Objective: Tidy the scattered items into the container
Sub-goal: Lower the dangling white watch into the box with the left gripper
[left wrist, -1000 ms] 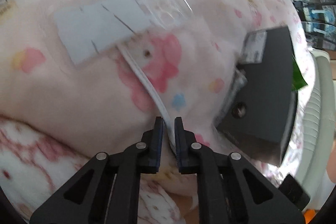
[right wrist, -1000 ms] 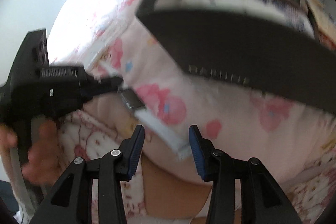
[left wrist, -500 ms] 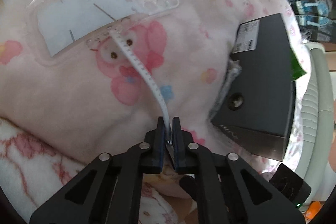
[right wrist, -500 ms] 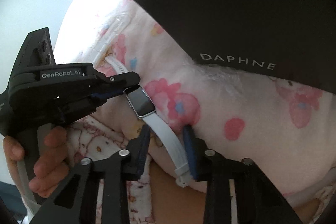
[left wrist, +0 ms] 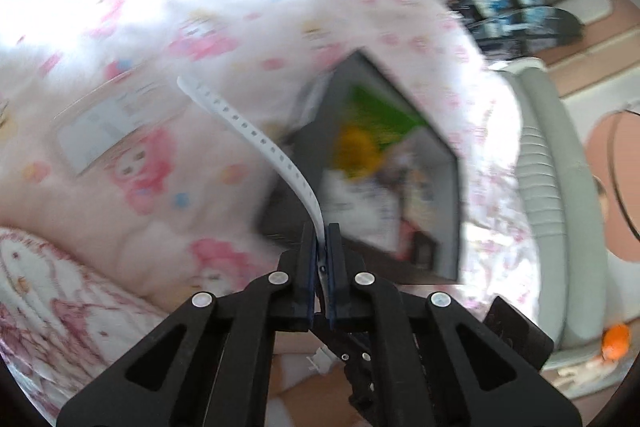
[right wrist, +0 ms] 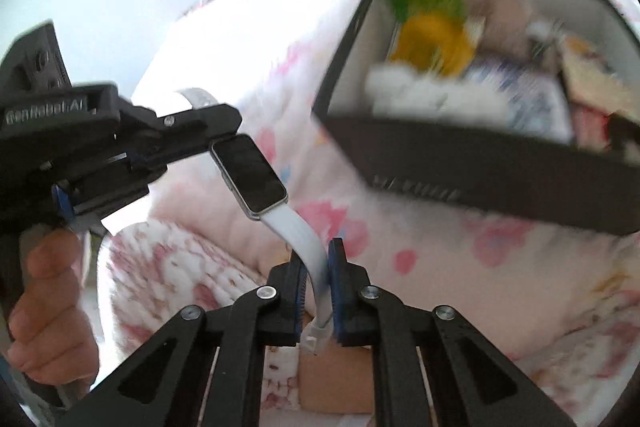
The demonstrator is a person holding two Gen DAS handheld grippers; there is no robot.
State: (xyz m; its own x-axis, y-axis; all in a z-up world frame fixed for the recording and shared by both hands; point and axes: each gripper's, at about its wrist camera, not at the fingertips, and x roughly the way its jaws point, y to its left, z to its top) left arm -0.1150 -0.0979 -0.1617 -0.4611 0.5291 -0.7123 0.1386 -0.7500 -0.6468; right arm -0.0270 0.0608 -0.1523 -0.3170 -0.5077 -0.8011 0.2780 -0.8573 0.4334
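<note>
Smartwatch (right wrist: 250,175) is held off the pink blanket (right wrist: 400,247) by both straps, probably to keep it level: the left gripper (left wrist: 321,259) is clamped on the perforated strap (left wrist: 256,135), while the right gripper (right wrist: 317,267) is closing on the buckle strap (right wrist: 308,247). Only the right view shows the dark screen; the container (right wrist: 460,167) lies at two o'clock.

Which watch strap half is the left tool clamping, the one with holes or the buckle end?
The perforated strap half; the left tool is shut on it. The buckle half sits between the closing right tool.
</note>
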